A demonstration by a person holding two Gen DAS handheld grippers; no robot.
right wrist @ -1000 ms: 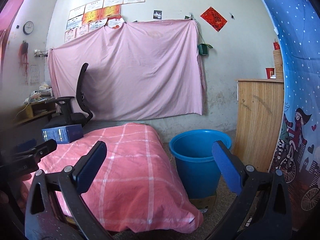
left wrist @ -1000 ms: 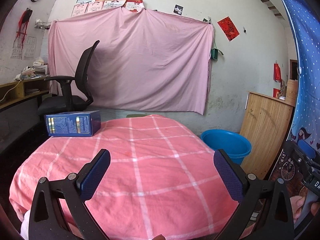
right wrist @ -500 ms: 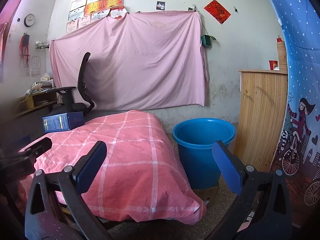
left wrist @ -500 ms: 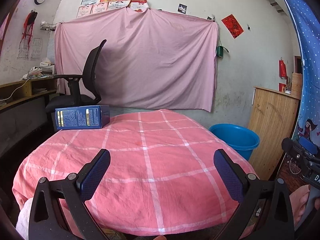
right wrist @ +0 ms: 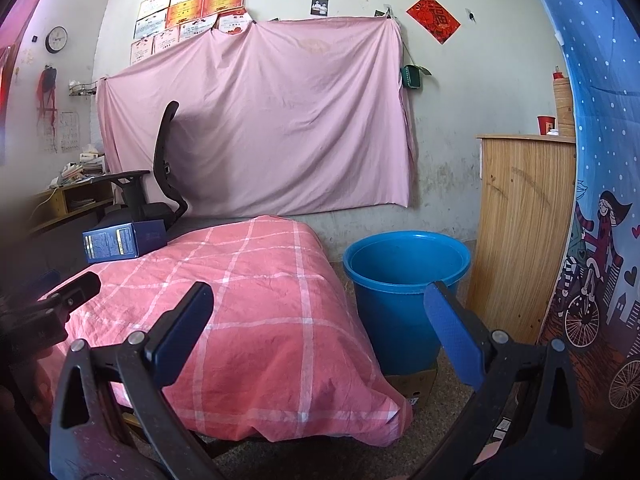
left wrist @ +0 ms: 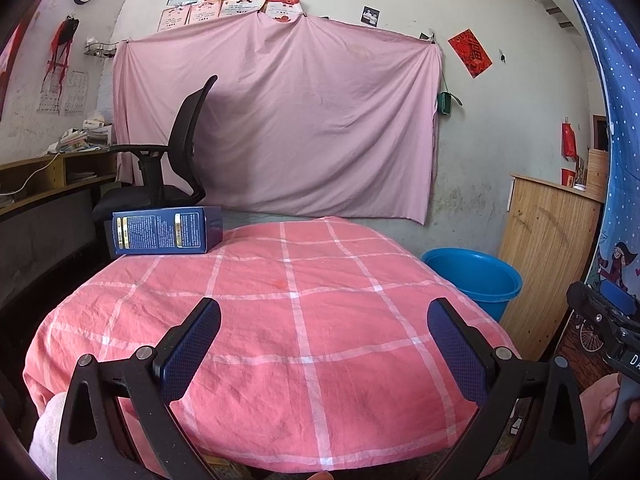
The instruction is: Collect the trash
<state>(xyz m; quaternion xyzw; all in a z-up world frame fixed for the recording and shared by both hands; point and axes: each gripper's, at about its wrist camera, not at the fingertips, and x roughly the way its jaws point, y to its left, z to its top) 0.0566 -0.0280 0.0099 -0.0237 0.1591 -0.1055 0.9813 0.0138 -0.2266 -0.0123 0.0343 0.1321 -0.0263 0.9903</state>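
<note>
A dark blue carton (left wrist: 166,231) lies on its side at the far left corner of a table under a pink checked cloth (left wrist: 288,312); it also shows in the right wrist view (right wrist: 122,240). A blue plastic bucket (right wrist: 404,296) stands on the floor right of the table, seen too in the left wrist view (left wrist: 474,280). My left gripper (left wrist: 324,344) is open and empty above the table's near edge. My right gripper (right wrist: 318,332) is open and empty, off the table's right side, facing the bucket.
A black office chair (left wrist: 176,164) stands behind the carton. A wooden cabinet (right wrist: 524,232) is right of the bucket. A desk with papers (left wrist: 52,176) lines the left wall. A pink sheet (left wrist: 276,120) hangs on the back wall. A cardboard piece (right wrist: 416,386) lies under the bucket.
Both grippers have drawn back and risen slightly, so the table, carton and bucket sit lower and more central in both views. Both jaws stay open.
</note>
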